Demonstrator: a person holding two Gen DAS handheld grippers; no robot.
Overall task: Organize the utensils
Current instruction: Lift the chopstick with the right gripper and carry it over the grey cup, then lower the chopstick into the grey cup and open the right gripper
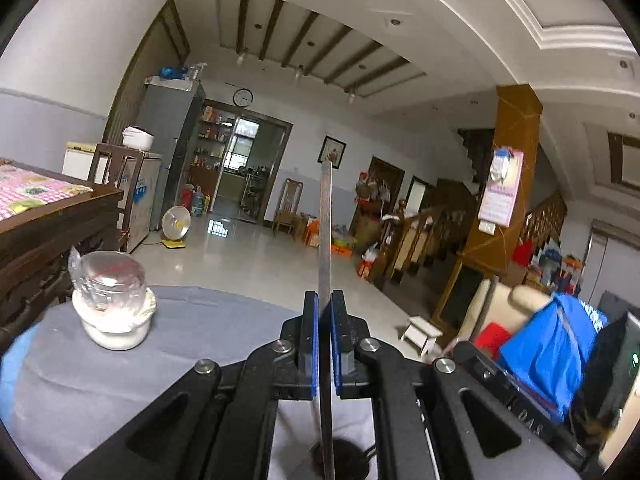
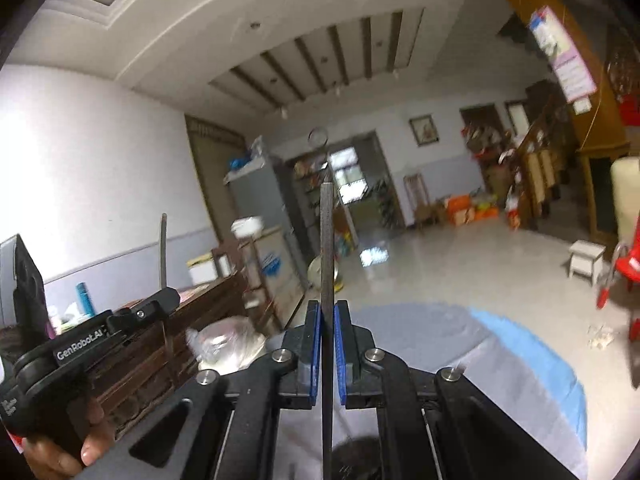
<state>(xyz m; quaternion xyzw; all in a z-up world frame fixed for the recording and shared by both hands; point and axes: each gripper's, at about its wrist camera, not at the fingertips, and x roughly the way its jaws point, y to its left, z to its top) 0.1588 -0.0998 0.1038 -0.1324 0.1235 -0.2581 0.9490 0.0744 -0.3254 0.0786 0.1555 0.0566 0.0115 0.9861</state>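
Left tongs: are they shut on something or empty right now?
Shut on a thin metal rod. The left tongs have their blue pads pressed against its sides, and the rod sticks straight up past them.

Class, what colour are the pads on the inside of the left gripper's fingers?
Blue pads on black fingers, clearest in the left wrist view.
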